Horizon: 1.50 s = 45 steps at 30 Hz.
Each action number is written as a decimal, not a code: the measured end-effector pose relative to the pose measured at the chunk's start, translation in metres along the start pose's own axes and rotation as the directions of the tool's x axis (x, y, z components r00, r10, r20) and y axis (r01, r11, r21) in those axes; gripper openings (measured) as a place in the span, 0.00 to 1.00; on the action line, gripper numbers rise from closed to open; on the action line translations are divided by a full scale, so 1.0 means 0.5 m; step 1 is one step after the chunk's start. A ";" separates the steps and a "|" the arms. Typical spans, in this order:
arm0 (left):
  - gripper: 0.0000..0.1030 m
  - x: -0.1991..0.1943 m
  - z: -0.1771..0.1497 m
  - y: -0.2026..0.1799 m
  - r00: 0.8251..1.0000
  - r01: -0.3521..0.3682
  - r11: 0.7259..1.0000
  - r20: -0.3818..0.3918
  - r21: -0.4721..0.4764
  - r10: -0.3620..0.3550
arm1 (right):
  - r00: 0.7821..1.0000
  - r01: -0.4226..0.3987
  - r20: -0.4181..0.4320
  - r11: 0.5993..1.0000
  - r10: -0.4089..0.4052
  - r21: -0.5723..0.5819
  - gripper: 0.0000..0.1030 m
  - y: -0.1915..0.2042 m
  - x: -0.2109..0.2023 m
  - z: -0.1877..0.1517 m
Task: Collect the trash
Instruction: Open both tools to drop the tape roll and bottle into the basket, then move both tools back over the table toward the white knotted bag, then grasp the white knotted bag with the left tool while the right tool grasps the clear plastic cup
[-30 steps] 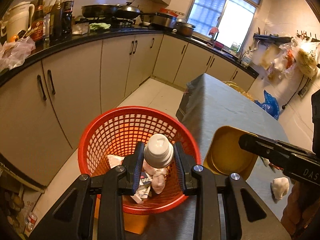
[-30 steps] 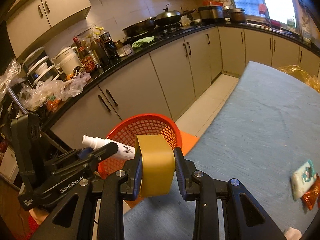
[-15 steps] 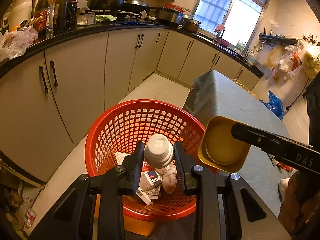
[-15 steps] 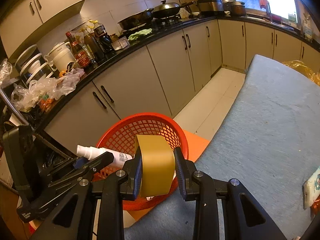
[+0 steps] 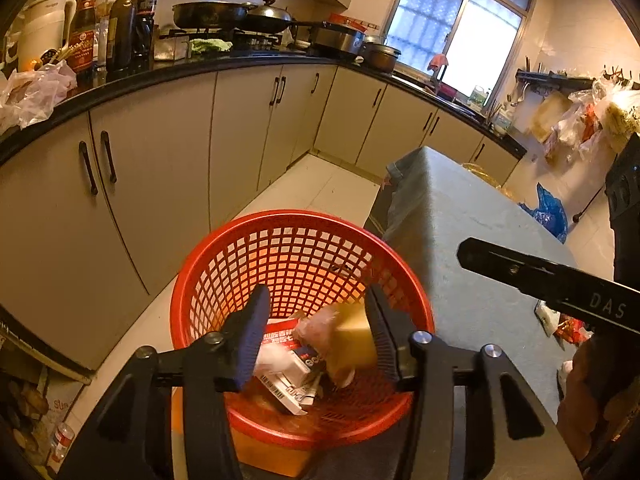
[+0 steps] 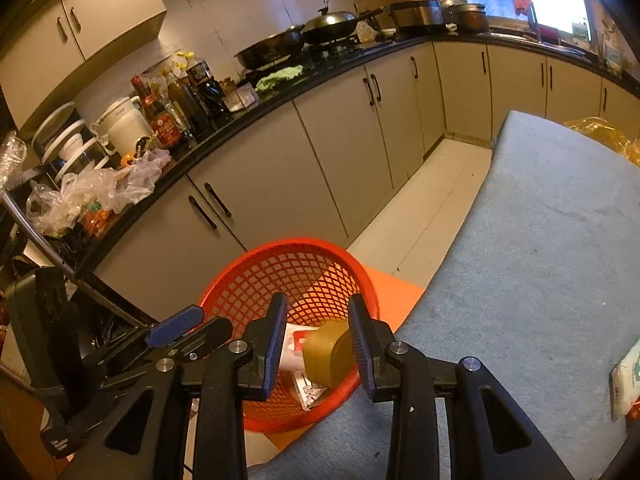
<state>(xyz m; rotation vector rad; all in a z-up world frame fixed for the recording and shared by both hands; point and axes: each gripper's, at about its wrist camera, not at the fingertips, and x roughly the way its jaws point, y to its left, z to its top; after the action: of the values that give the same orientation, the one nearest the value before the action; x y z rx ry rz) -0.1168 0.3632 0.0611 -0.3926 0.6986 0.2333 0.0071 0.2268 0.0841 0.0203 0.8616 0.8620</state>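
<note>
The left claw [image 5: 316,334] is spreading its jaws above the red basket [image 5: 224,276], with nothing pinched between the pads; the trash seen through the gap lies below in the basket. The right claw [image 6: 316,338] also hangs over the basket with its jaws spread, and a yellow bowl [image 6: 326,354], blurred, sits tilted between and below them, apparently free of the pads, among a white bottle [image 5: 276,360] and cartons. The basket stands on the floor beside the grey-covered bench [image 6: 540,260], where a white packet [image 6: 626,380] lies at the right edge.
</note>
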 end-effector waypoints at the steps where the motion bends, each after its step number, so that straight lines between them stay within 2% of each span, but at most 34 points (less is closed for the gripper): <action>1: 0.47 -0.003 0.001 -0.002 1.000 0.002 1.000 0.001 -0.001 -0.002 | 1.000 0.000 0.011 1.000 0.000 0.007 0.33 -0.002 -0.010 0.000; 7: 0.47 -0.028 0.000 -0.038 0.999 0.031 0.999 0.014 0.039 -0.031 | 0.999 -0.005 0.035 1.000 0.005 0.013 0.35 -0.023 -0.076 -0.023; 11: 0.49 -0.040 -0.006 -0.082 0.998 0.061 0.995 0.014 0.080 -0.062 | 0.998 0.010 0.058 0.999 -0.013 0.050 0.35 -0.069 -0.141 -0.061; 13: 0.50 -0.044 -0.012 -0.115 0.996 0.085 0.990 0.007 0.110 -0.087 | 0.996 0.041 0.076 0.996 -0.047 0.077 0.35 -0.103 -0.183 -0.082; 16: 0.58 -0.044 -0.028 -0.176 0.992 0.128 0.981 -0.013 0.149 -0.127 | 0.989 0.074 0.115 0.989 -0.089 0.127 0.36 -0.157 -0.248 -0.110; 19: 0.58 -0.040 -0.050 -0.250 0.983 0.184 0.963 -0.049 0.195 -0.178 | 0.973 0.137 0.158 0.973 -0.167 0.183 0.36 -0.226 -0.326 -0.147; 21: 0.60 -0.037 -0.070 -0.310 0.971 0.238 0.944 -0.089 0.227 -0.223 | 0.958 0.184 0.180 0.960 -0.223 0.211 0.37 -0.268 -0.377 -0.171; 26: 0.68 -0.026 -0.118 -0.451 0.938 0.343 0.887 -0.171 0.309 -0.303 | 0.885 0.345 0.210 0.887 -0.416 0.306 0.41 -0.376 -0.497 -0.249; 28: 0.70 -0.018 -0.136 -0.502 0.924 0.374 0.866 -0.205 0.331 -0.321 | 0.868 0.373 0.201 0.863 -0.455 0.342 0.41 -0.408 -0.523 -0.271; 34: 0.73 0.023 -0.193 -0.624 0.905 0.410 0.819 -0.295 0.401 -0.307 | 0.840 0.414 0.184 0.822 -0.510 0.391 0.41 -0.474 -0.566 -0.323; 37: 0.76 0.045 -0.216 -0.663 0.907 0.399 0.803 -0.317 0.443 -0.276 | 0.830 0.436 0.178 0.815 -0.528 0.382 0.41 -0.494 -0.569 -0.332; 40: 0.76 0.077 -0.234 -0.685 0.913 0.378 0.796 -0.334 0.472 -0.235 | 0.832 0.459 0.151 0.815 -0.534 0.355 0.41 -0.507 -0.552 -0.328; 41: 0.74 0.084 -0.240 -0.695 0.915 0.370 0.795 -0.336 0.481 -0.222 | 0.830 0.469 0.144 0.814 -0.539 0.344 0.41 -0.510 -0.544 -0.325; 43: 0.60 0.092 -0.253 -0.699 0.916 0.365 0.793 -0.340 0.487 -0.213 | 0.827 0.485 0.135 0.813 -0.546 0.323 0.41 -0.512 -0.532 -0.325; 45: 0.43 0.100 -0.257 -0.695 0.902 0.390 0.791 -0.367 0.471 -0.226 | 0.816 0.508 0.127 0.804 -0.564 0.309 0.41 -0.521 -0.524 -0.325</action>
<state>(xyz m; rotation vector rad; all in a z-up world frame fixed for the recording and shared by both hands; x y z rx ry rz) -0.0369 -0.0008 0.0324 0.0067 0.9433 -0.3484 -0.0215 -0.1748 0.0570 0.0920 0.7169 0.1943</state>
